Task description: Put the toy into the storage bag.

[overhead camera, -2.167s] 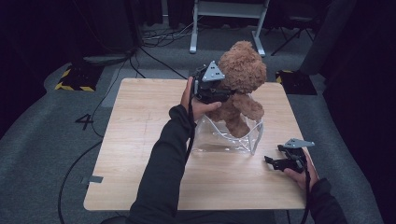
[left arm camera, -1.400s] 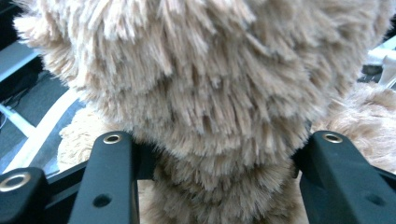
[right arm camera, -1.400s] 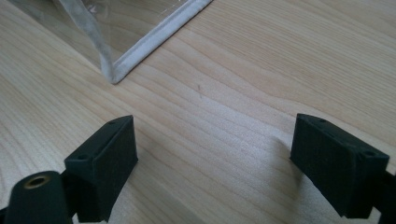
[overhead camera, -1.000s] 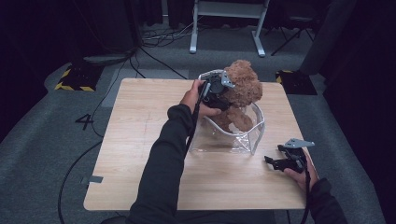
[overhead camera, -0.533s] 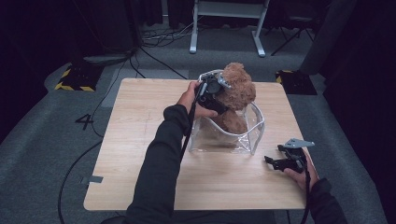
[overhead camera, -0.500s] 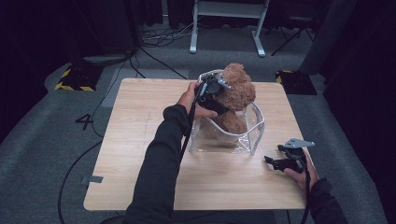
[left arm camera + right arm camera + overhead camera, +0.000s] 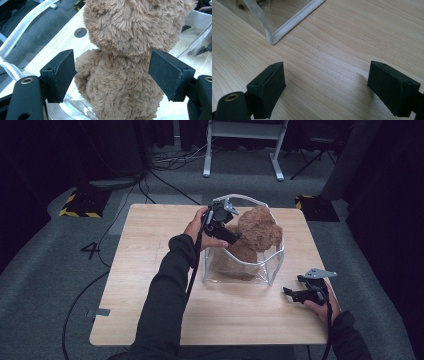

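Bench (image 7: 150, 270) of pale wood runs across the middle of the high view, with dark carpet and trailing cables around it. Just left of the frame's centre, the person's left arm reaches forward, and the left gripper (image 7: 226, 226) sits at the near-left rim of the clear plastic pouch with white piping (image 7: 272, 265). In the left gripper view its black jaws stand wide, one to each side of the brown fluffy teddy bear (image 7: 125, 67); the left pad is apart from the plush, while the right pad is at most brushing the fur.

At the centre of the high view, the bear stands upright inside the pouch, its lower body down behind the clear wall and its head and shoulders above the rim.

The bear looks light and soft: long pile over squashy stuffing, so it should compress under the pads and not slip or break. A sound hold would probably be across the narrow waist below the head, where the jaws are already aligned. The pouch looks thin and floppy and may shift if the bear is dragged.

Lower right, the right gripper (image 7: 295, 292) rests low over bare wood, jaws wide and empty, near the pouch's corner (image 7: 272, 40).
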Demonstrator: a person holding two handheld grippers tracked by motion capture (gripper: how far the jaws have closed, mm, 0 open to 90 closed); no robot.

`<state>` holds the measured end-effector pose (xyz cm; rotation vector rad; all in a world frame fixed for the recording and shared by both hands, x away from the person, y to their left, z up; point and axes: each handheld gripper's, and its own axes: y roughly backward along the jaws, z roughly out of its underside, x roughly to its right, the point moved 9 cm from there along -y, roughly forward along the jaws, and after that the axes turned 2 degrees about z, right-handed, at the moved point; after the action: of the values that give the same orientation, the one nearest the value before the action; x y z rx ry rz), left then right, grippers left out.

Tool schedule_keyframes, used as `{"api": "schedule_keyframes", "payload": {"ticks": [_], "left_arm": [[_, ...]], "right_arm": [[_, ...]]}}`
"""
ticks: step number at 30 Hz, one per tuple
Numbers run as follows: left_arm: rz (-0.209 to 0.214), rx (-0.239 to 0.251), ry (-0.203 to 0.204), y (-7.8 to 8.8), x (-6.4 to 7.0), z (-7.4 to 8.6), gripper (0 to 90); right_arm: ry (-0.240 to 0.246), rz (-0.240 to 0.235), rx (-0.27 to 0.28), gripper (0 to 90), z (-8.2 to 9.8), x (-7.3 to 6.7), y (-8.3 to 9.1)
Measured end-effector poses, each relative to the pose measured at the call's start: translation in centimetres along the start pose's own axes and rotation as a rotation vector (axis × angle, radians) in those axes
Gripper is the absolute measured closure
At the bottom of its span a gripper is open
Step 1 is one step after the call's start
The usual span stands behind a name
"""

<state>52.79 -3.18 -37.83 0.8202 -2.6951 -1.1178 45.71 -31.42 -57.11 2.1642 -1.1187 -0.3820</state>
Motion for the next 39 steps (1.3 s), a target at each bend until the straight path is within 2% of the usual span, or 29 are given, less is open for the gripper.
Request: {"api": "schedule_keyframes", "payload": {"ticks": [3, 11, 16, 27, 39], "left_arm": [[-0.007, 0.006, -0.013, 0.0, 0.0, -0.1, 21.8], [-0.027, 0.023, -0.007, 0.6, 0.1, 0.0, 20.9], [-0.045, 0.042, -0.005, 1.5, -0.2, 0.0, 19.8], [-0.099, 0.13, 0.025, 4.3, -1.0, 0.3, 17.9], [-0.146, 0.14, 0.022, 6.7, -1.6, 1.8, 17.5]], "right_arm": [[0.0, 0.0, 0.0, 14.2, 0.0, 0.0, 0.0], [0.0, 0.0, 0.0, 14.2, 0.0, 0.0, 0.0], [0.0, 0.0, 0.0, 14.2, 0.0, 0.0, 0.0], [0.0, 0.0, 0.0, 14.2, 0.0, 0.0, 0.0], [0.0, 0.0, 0.0, 14.2, 0.0, 0.0, 0.0]]}}
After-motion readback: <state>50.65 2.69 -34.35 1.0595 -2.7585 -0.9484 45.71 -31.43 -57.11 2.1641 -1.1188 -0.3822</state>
